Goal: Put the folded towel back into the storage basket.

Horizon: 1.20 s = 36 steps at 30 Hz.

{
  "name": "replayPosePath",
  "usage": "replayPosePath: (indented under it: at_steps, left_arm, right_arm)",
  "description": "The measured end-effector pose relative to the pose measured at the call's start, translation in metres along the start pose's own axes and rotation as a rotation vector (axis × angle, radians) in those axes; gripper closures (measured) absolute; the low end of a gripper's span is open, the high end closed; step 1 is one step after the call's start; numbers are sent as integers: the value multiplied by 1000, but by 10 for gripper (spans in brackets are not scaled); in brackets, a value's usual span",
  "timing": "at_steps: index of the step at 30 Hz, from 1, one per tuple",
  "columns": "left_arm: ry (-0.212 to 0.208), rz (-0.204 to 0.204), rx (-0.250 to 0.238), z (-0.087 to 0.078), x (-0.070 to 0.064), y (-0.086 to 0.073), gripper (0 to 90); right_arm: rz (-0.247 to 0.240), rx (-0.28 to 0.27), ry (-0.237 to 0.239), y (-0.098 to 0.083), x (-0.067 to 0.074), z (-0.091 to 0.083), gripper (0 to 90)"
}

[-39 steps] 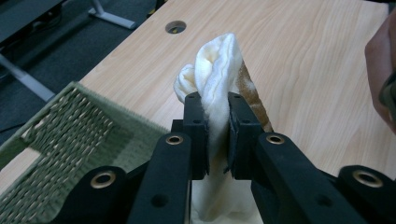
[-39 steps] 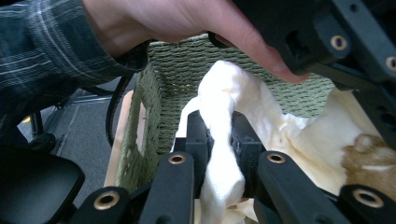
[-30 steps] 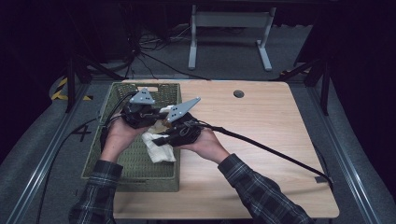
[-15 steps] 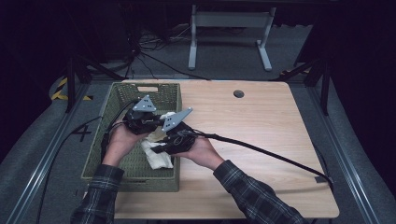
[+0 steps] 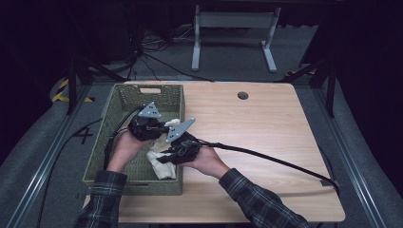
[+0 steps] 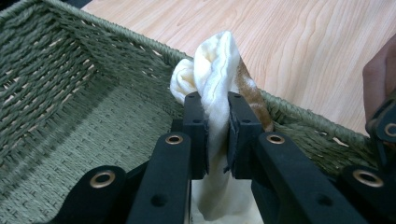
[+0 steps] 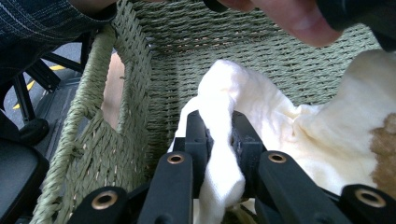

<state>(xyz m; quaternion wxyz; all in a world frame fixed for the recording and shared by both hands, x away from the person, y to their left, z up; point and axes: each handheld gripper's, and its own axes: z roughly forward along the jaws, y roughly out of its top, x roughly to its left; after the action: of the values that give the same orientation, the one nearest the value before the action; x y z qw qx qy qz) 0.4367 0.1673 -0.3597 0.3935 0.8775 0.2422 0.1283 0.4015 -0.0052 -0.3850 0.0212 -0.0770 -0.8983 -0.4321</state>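
My left hand-held gripper (image 6: pixel 217 135) and right hand-held gripper (image 7: pixel 219 144) each pinch a bunched fold of the cream cloth (image 5: pixel 161 164), brown-patched, inside the green woven basket (image 5: pixel 119 102) on the desk (image 5: pixel 266 123).

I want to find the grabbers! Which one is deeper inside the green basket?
The left gripper, pinching the cream cloth over the woven green basket's middle; the right gripper sits near its edge.

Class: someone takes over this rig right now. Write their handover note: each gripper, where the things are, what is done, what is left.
Left gripper: shut on the cream cloth.
Right gripper: shut on another fold of the same cloth.
Cloth: bunched between both grippers, over the green woven basket at the table's left edge.
Done: cloth gripped at two places.
Left: probably to lay it in the basket and let go.
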Motion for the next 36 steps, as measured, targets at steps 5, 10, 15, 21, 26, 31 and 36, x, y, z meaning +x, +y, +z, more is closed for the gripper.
replayPosePath:
  at_steps: [5, 10, 15, 21, 26, 31, 36]
  left_arm:
    - [-10, -3, -2, 1, 0, 0, 807]
    - [-10, -5, 1, 2, 0, -1, 807]
    - [0, -16, -1, 1, 1, 1, 807]
    - [19, -70, -2, -3, 9, 11, 807]
    - [41, -88, 23, -1, 18, 24, 807]
    - [80, -117, 52, 6, 29, 32, 806]
    - [114, -151, 116, 21, 43, 32, 804]
  right_arm:
    - [1, 5, 1, -1, -1, 1, 764]
    - [11, 1, -2, 0, -3, -3, 655]
    - [17, -24, -20, 2, -5, -14, 582]
    - [6, -47, -52, 1, -10, -35, 498]
    - [2, -53, -79, -5, -14, -57, 449]
    - [-7, -58, -103, -13, -16, -76, 425]
    - [-22, -44, -136, -27, -18, -97, 380]
